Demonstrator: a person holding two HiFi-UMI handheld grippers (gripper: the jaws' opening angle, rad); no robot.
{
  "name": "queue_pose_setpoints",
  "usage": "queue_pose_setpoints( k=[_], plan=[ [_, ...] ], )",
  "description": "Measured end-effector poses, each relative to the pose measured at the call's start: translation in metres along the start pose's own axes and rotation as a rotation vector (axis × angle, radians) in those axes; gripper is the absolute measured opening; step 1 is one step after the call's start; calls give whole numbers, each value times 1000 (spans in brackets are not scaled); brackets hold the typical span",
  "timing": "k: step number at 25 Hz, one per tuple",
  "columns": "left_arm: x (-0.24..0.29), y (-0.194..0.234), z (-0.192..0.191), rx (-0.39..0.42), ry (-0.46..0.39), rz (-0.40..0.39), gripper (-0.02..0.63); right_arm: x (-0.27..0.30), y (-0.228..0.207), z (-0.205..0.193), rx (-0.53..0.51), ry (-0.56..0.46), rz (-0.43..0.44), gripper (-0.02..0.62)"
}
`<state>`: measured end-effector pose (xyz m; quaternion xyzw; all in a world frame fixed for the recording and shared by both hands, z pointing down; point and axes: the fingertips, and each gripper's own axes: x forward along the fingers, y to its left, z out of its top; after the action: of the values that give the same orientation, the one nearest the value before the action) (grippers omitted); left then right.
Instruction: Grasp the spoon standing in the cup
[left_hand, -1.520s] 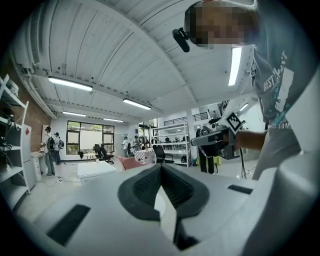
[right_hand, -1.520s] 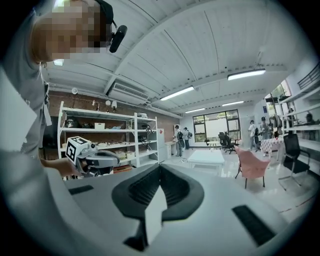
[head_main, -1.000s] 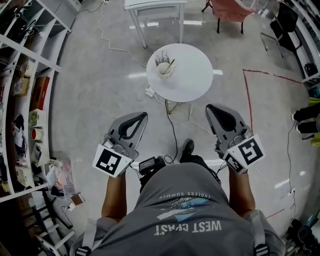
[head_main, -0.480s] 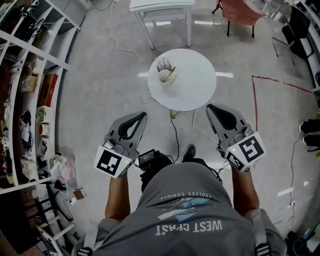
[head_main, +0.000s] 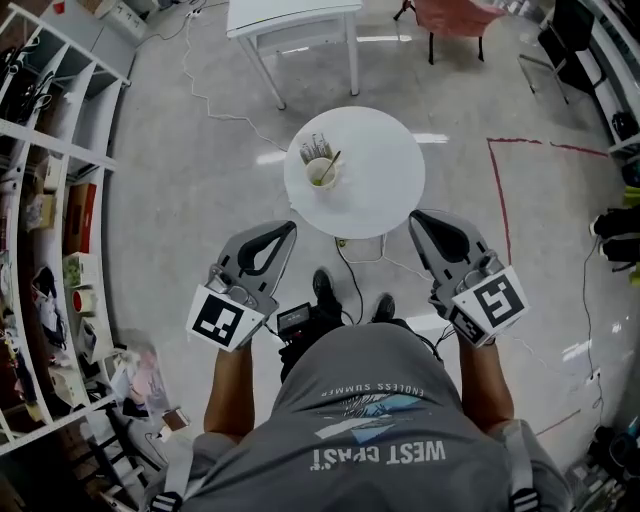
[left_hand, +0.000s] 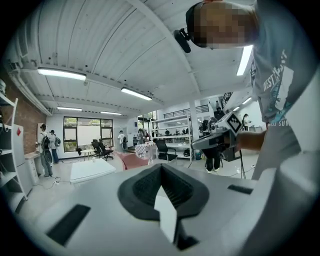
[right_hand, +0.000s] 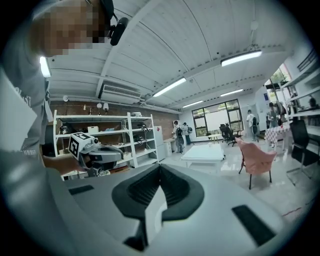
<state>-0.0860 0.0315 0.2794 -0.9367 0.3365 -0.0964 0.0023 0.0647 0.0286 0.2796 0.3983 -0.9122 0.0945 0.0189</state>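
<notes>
A pale cup (head_main: 322, 173) stands on the left part of a round white table (head_main: 375, 175), and a spoon (head_main: 330, 164) leans in it with its handle up to the right. Just behind it is a clear glass (head_main: 314, 149) holding several utensils. My left gripper (head_main: 288, 228) is held level short of the table's near edge, shut and empty. My right gripper (head_main: 417, 215) is level at the table's near right edge, also shut and empty. In the left gripper view the jaws (left_hand: 161, 167) meet at their tips; the right gripper view shows the same (right_hand: 160, 167). Neither gripper view shows the cup.
Open shelves (head_main: 50, 200) with boxes line the left. Behind the round table stand a white rectangular table (head_main: 290, 20) and a pink chair (head_main: 455, 15). A black cable (head_main: 350, 268) runs across the floor under the table. Red tape (head_main: 495, 190) marks the floor at right.
The round table with the cup has come nearer to both grippers as the person stepped forward. Both grippers stay shut and level.
</notes>
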Motion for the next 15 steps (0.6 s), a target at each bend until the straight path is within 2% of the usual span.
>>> queue_pose_setpoints(
  k=[3, 6, 15],
  plan=[
    [8, 22, 1, 12, -16, -52, -3, 13, 3, 3, -6, 9, -48, 2],
    [18, 36, 4, 24, -40, -112, -3, 18, -1, -4, 3, 68, -112, 2],
    [32, 74, -2, 13, -69, -222, -3, 45, 2, 4, -3, 73, -230, 2]
  ],
)
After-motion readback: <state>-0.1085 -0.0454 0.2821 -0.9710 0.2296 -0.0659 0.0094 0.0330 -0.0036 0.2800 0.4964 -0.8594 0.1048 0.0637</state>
